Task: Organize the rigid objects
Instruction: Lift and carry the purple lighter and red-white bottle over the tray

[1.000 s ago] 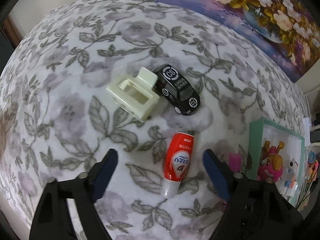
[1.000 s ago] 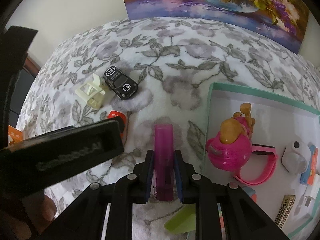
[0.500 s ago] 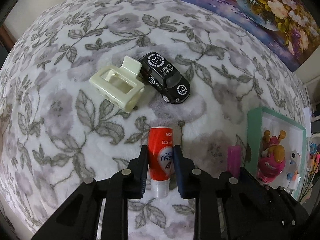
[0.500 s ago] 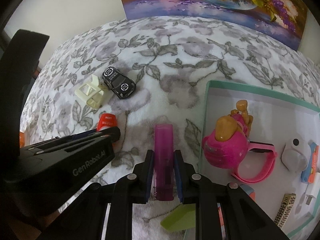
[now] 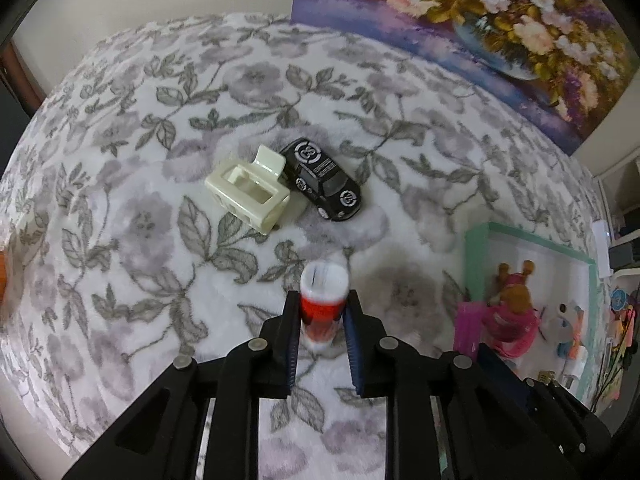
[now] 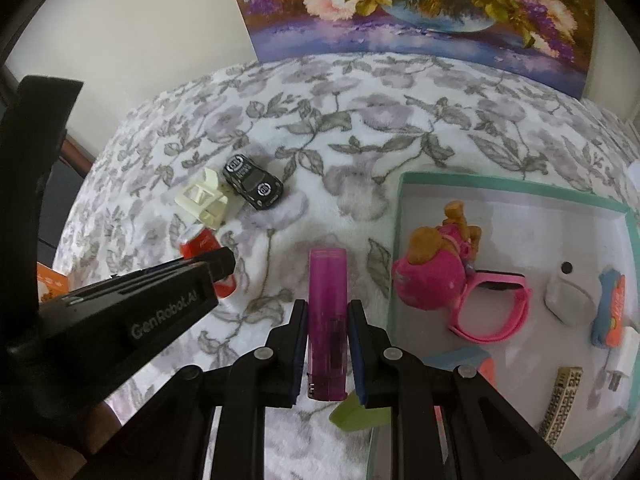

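Observation:
My left gripper [image 5: 322, 312] is shut on a red-and-white tube [image 5: 323, 300], lifted off the floral cloth and blurred. Beyond it lie a cream hair claw [image 5: 250, 194] and a black toy car [image 5: 324, 180], touching each other. My right gripper [image 6: 327, 316] is shut on a translucent purple tube [image 6: 327, 312], held just left of the green-rimmed white box [image 6: 516, 196]. In the right wrist view the left gripper's black body [image 6: 132, 312] crosses the lower left, with the red tube [image 6: 202, 242] showing behind it, the claw [image 6: 202, 202] and car [image 6: 253, 181] farther back.
The box holds a pink toy figure [image 6: 432, 268], a pink watch [image 6: 496, 308], a white gadget [image 6: 568, 300] and other small items. A flower painting [image 6: 420, 4] leans at the back wall. An orange object [image 6: 50, 286] lies at the left edge. A green piece [image 6: 352, 414] lies under my right fingers.
My left gripper closed on the red tube and lifted it off the cloth, tipping it toward the camera. The right gripper rose slightly with the purple tube.

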`<state>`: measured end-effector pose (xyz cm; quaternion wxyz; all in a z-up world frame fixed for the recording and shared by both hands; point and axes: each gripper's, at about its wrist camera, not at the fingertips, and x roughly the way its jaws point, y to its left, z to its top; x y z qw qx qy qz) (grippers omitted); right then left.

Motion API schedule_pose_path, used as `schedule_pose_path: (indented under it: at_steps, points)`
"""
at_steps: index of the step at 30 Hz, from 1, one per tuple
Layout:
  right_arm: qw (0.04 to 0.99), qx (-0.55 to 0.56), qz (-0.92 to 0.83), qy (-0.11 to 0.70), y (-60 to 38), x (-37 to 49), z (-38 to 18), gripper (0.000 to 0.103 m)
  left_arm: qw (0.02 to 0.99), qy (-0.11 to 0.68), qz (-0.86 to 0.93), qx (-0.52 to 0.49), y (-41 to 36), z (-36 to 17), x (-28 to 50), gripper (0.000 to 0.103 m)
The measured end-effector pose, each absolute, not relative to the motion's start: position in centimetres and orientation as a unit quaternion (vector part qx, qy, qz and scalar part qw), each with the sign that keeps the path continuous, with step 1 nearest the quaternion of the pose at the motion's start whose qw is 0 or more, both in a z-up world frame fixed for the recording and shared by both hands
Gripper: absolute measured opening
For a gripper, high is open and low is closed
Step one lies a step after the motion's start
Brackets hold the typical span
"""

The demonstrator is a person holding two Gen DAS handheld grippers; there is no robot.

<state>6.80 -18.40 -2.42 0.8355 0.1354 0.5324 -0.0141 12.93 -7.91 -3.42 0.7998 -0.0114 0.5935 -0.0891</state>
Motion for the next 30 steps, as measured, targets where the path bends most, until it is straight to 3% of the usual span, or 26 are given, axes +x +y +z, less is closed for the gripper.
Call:
schedule_pose_path:
  at_steps: [16,30]
  points:
    - [0.860,0.179,-0.024,0.477,-19.7,1.5,2.2,0.021,0.852,0.512,-0.111,-0.003,-6.2,4.9,8.6,0.021]
    - [0.862,0.175,-0.100,0.466,-25.1,-1.7,3.2,0.021,0.868,0.467,-0.170,0.029,-10.3,8.7,4.8,0.021]
